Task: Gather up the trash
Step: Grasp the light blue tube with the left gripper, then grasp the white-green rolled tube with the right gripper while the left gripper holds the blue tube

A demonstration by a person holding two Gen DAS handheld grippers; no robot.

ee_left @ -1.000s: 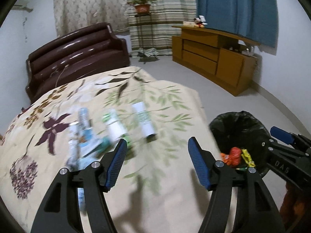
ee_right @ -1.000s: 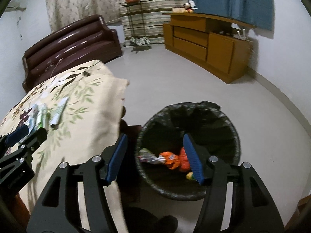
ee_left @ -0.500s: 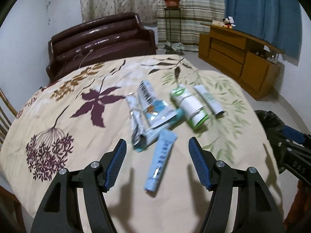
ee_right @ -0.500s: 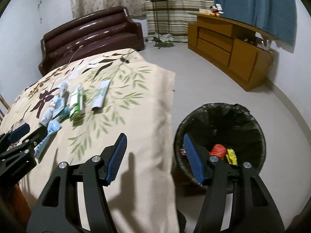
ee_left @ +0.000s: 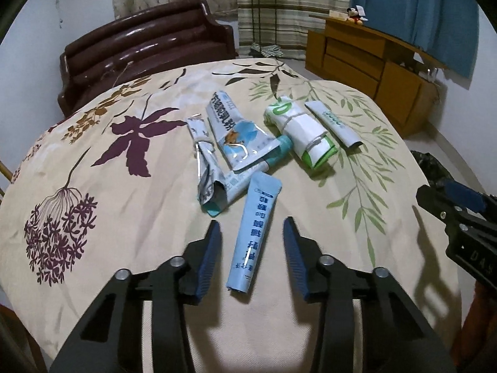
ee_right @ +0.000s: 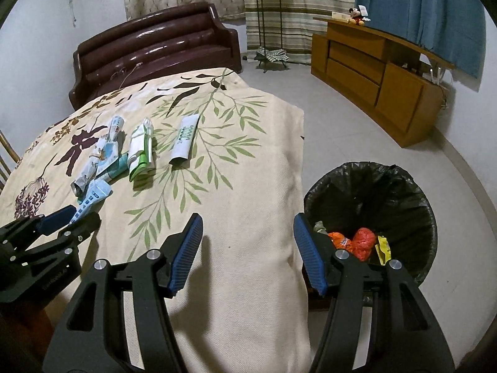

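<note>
Nearest, flattened pale-blue tube (ee_left: 255,233) lengthwise on floral tablecloth (ee_left: 93,186); printed blue lettering

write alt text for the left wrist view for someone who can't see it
The left gripper has its jaws closing around a light blue tube lying on a floral tablecloth, pads not yet touching it. Beyond it lie crumpled wrappers, a green-and-white packet and a white tube. The right gripper shows at the right edge.
</note>
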